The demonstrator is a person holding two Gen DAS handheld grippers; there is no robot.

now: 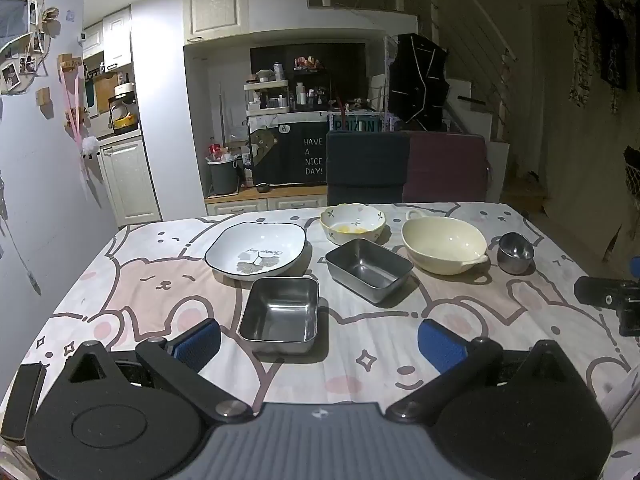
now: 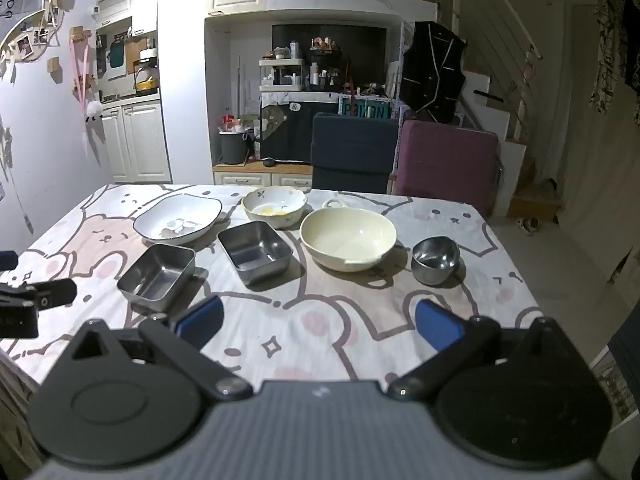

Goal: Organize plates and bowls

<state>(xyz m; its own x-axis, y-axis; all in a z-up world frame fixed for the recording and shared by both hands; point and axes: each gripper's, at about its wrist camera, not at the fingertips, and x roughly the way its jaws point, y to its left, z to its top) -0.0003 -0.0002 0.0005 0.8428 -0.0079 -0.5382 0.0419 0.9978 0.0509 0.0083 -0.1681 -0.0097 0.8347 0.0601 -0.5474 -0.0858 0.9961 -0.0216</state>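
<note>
On the bear-print tablecloth [image 1: 132,280], left to right: a white square plate with dark rim [image 1: 256,250]; a near square steel tray [image 1: 280,314]; a floral ceramic bowl [image 1: 353,222] behind a second steel tray [image 1: 369,270]; a cream handled bowl [image 1: 442,244]; a small round steel bowl [image 1: 515,253]; left gripper [image 1: 320,346] and right gripper [image 2: 320,326] gape wide, holding nothing.

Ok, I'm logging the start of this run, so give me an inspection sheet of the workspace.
Surface: table under a bear-print cloth.
Job's things: white plate, flowered bowl, cream bowl, two steel trays, steel cup; all apart, none stacked.
Clutter: dark flat object at near left edge.
Grippers: left gripper and right gripper open, empty.
Cables: nothing seen.
Surroundings: two chairs, kitchen shelves, stairs.
</note>
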